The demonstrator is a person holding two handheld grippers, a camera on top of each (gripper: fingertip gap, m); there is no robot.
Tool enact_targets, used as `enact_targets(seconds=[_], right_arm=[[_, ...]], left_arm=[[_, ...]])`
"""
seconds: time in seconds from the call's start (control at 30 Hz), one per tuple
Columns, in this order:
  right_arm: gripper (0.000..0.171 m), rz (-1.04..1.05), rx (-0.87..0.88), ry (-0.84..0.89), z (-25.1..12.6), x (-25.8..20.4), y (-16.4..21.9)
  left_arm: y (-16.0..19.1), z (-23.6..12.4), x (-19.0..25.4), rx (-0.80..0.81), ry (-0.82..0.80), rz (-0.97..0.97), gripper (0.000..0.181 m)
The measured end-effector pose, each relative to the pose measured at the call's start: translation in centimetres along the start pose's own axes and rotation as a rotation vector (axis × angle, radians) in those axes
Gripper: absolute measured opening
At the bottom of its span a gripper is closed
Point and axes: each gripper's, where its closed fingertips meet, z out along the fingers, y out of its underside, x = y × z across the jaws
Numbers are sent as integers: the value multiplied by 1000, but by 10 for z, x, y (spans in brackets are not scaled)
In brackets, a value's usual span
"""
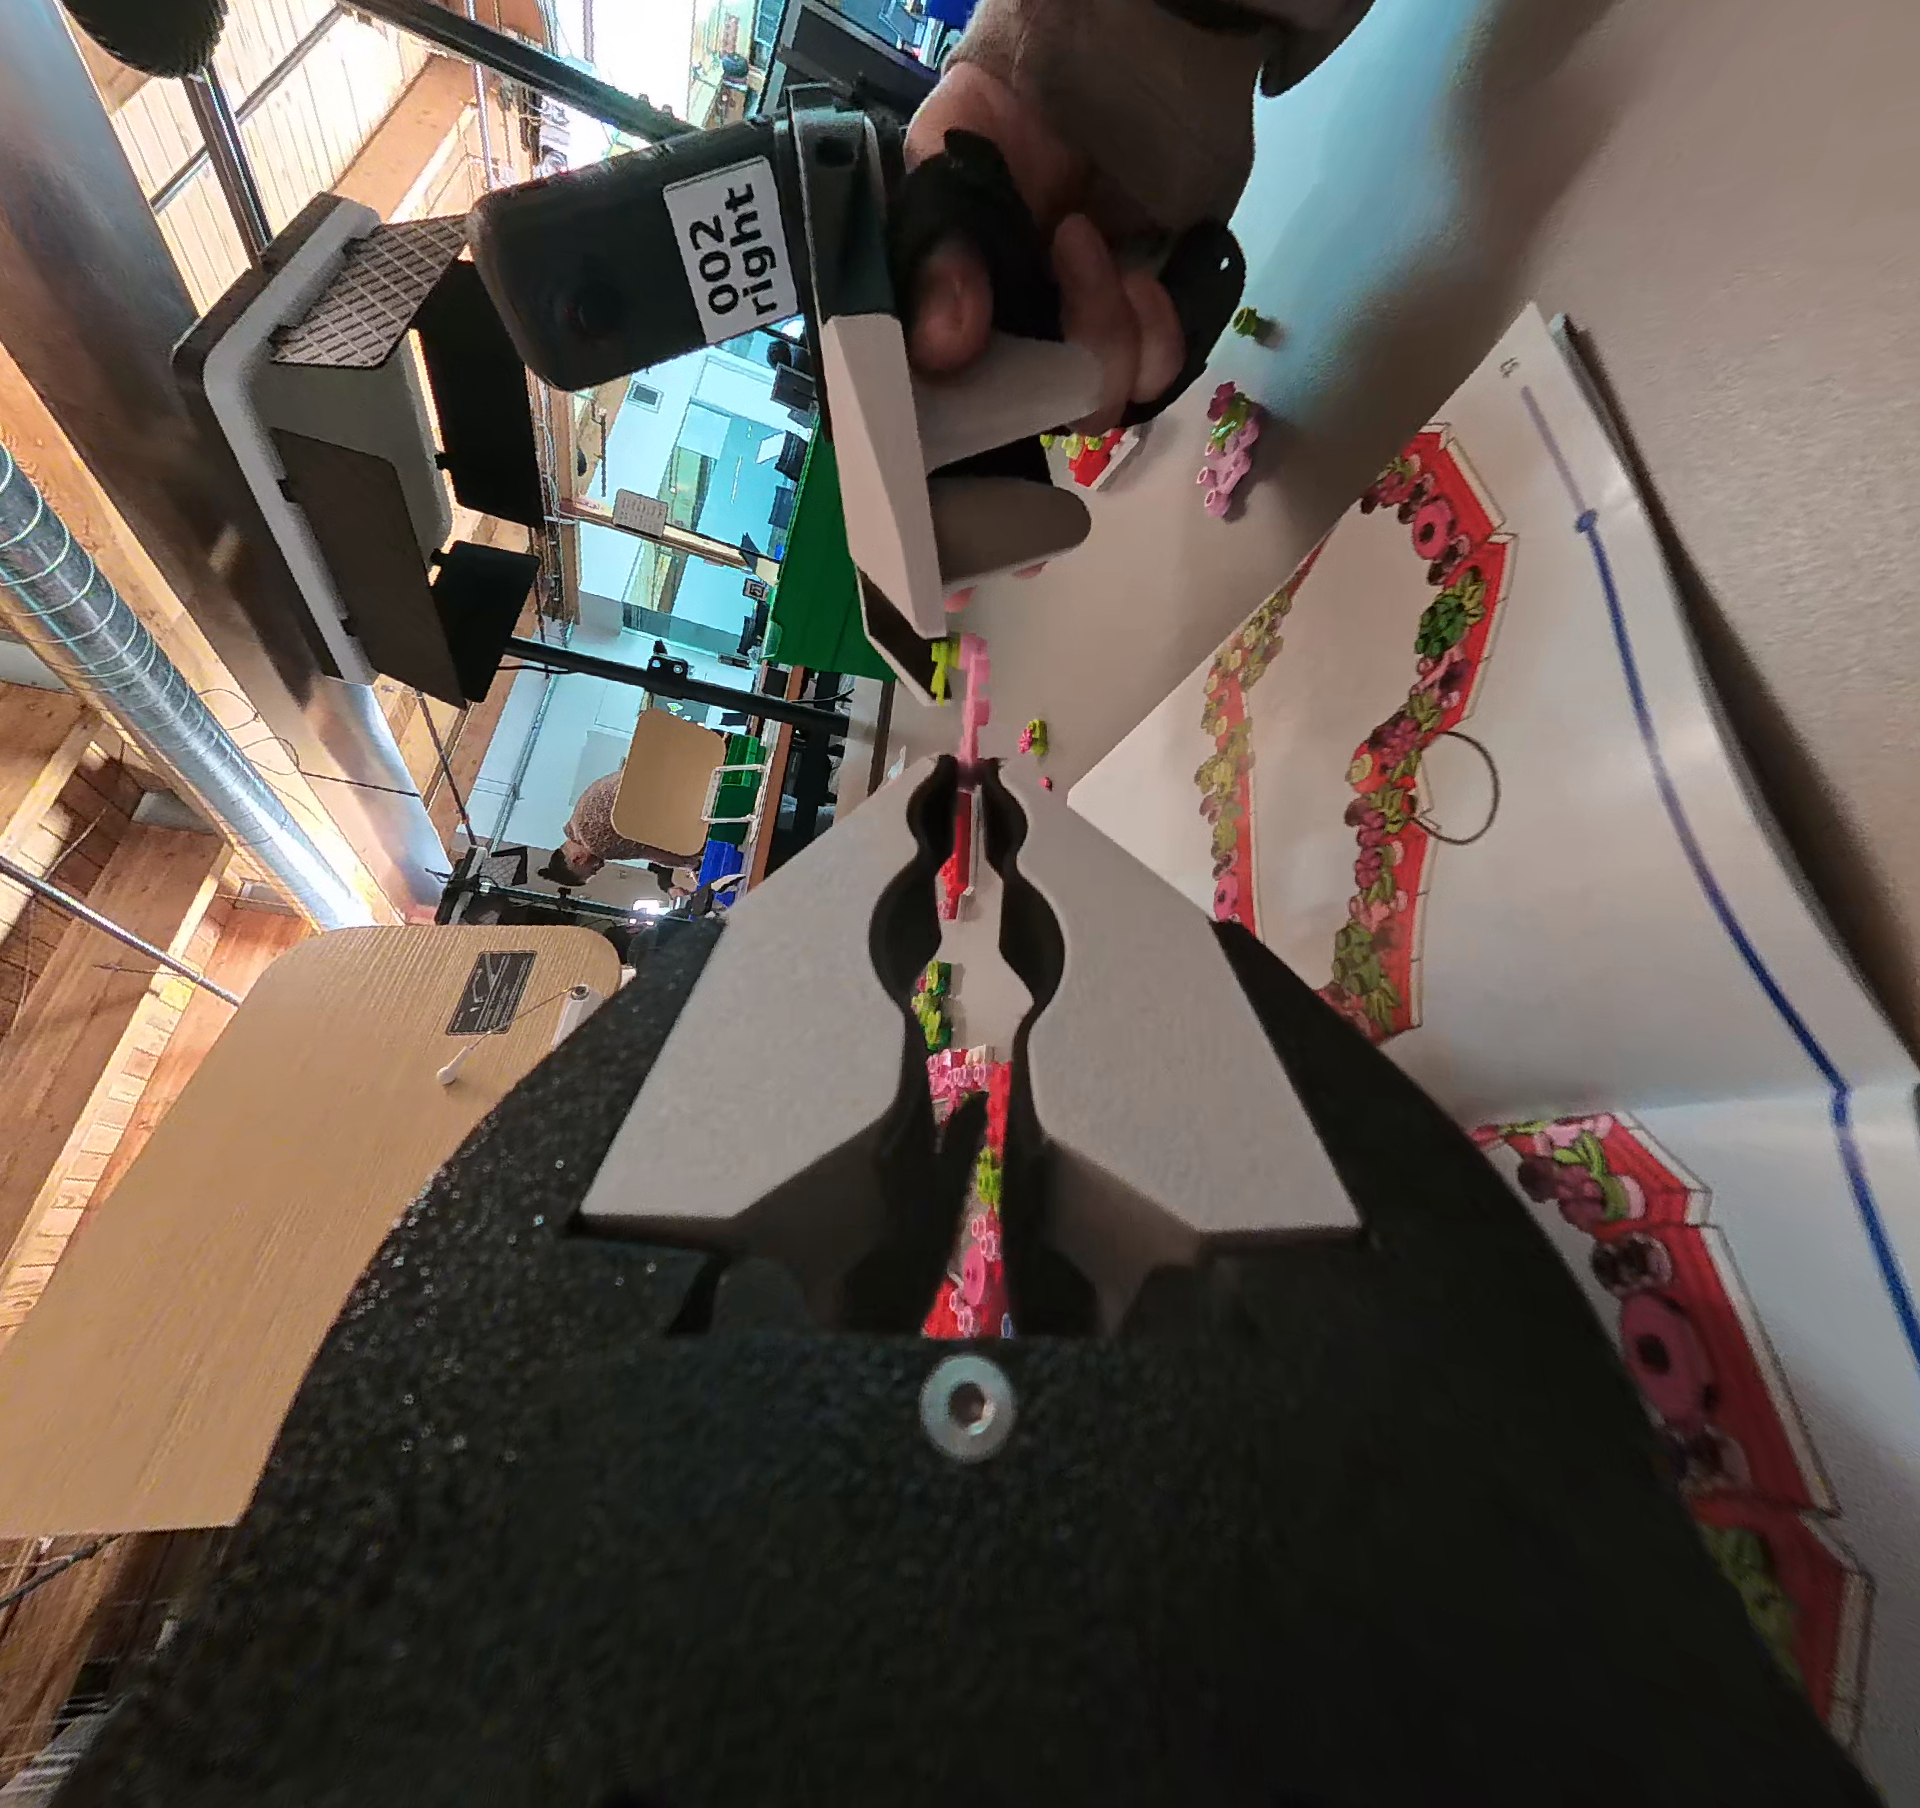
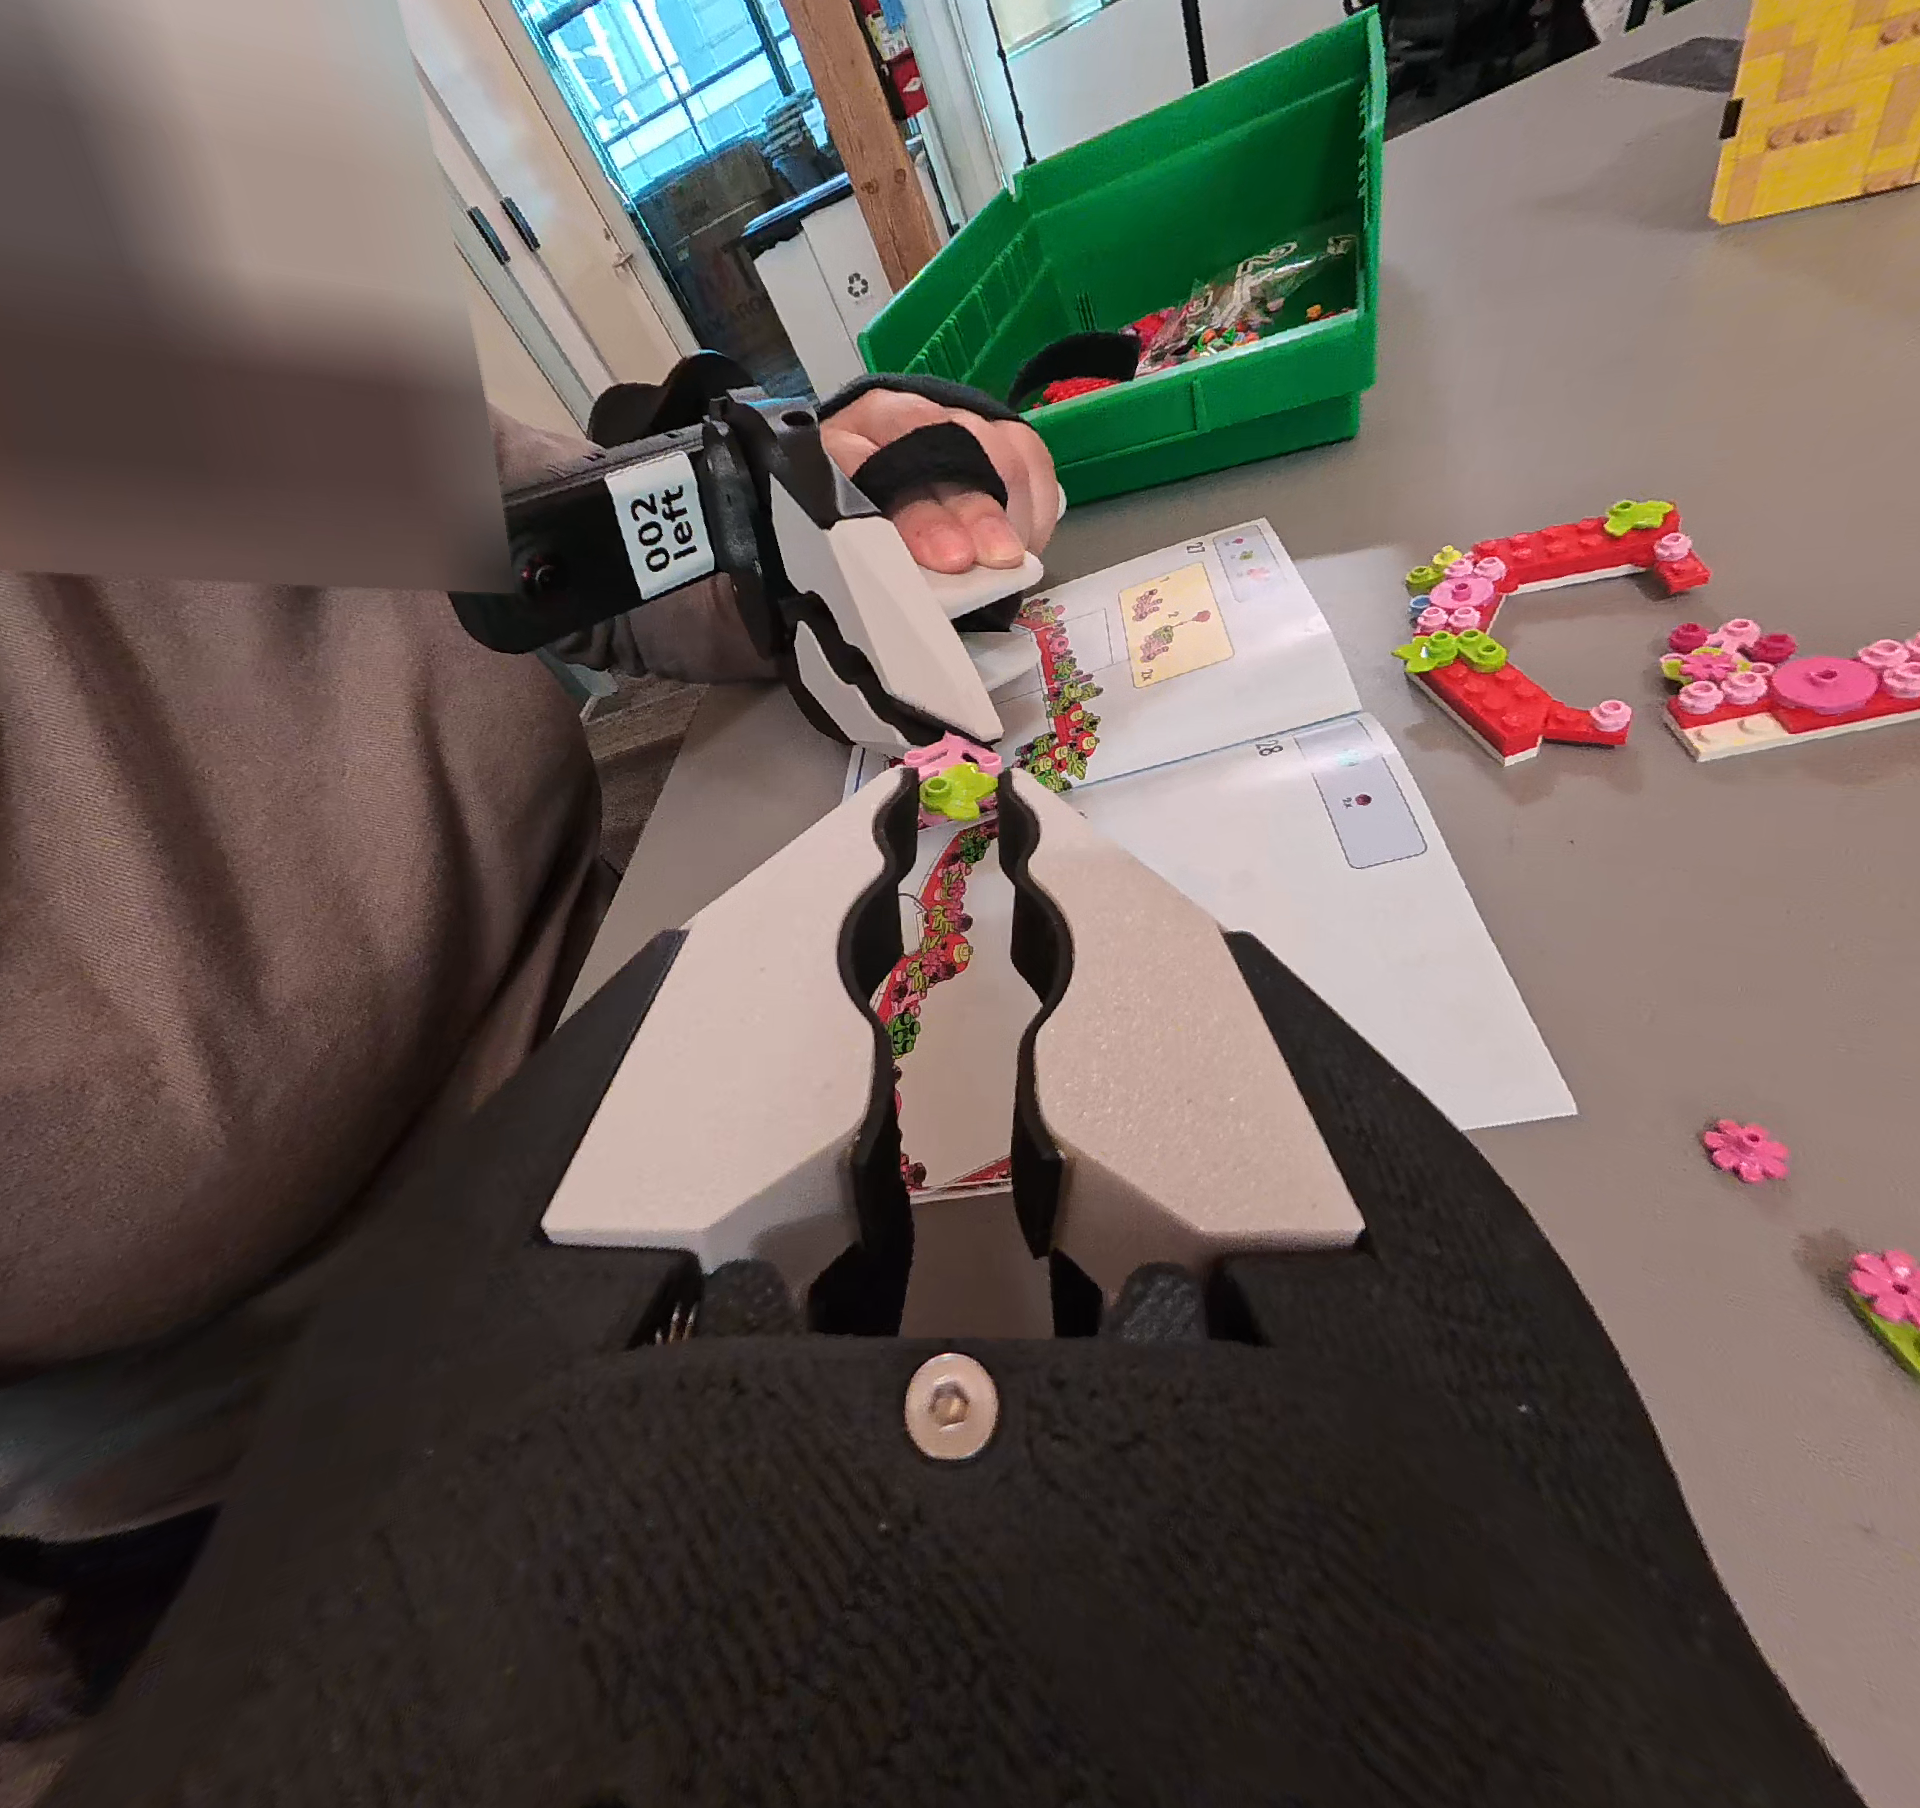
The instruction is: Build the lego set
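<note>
Item: 2 small lego pieces met in mid-air above the open instruction booklet (image 2: 1299, 885), at the tips of both grippers.

Right gripper (image 2: 961, 787): fingers clenched on a lime leaf piece (image 2: 956, 790), seen at 12 o'clock of the right wrist view, studs turned toward the camera.

Left gripper (image 1: 964, 769): fingers clenched on a pink flower piece (image 1: 974, 709), held at 12 o'clock of the left wrist view; the piece's long axis is judged to run straight out along the fingers.

Governing relation: the lime leaf piece is set directly against the pink flower piece, touching or nearly so; whether the studs are seated cannot be told. The 2 grippers are met tip to tip, roughly at a right angle, neither nearer than the other. The coming press is judged to run along the line joining the tips.

Also logged on the counter (image 2: 1558, 387): a red curved assembly (image 2: 1507, 693) at 2 o'clock of the right wrist view, a green bin (image 2: 1195, 408) at 1 o'clock, a loose magenta flower (image 2: 1745, 1150) at 3 o'clock.
</note>
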Motion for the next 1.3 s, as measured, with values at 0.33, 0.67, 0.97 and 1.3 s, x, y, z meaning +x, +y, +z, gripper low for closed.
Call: enact_targets(seconds=[0.33, 0.67, 0.97, 1.3], right_arm=[[13, -27, -20, 14, 1, 0, 3], [13, -47, -26, 23, 2, 1, 3], [13, -64, -30, 25, 2, 0, 4], [13, -84, -43, 39, 2, 1, 6]], left_arm=[[1, 1, 2, -5, 8, -2, 2], [1, 1, 2, -9, 2, 27, 2], [1, 1, 3, -11, -5, 49, 2], [2, 1, 4, -15, -7, 69, 2]])
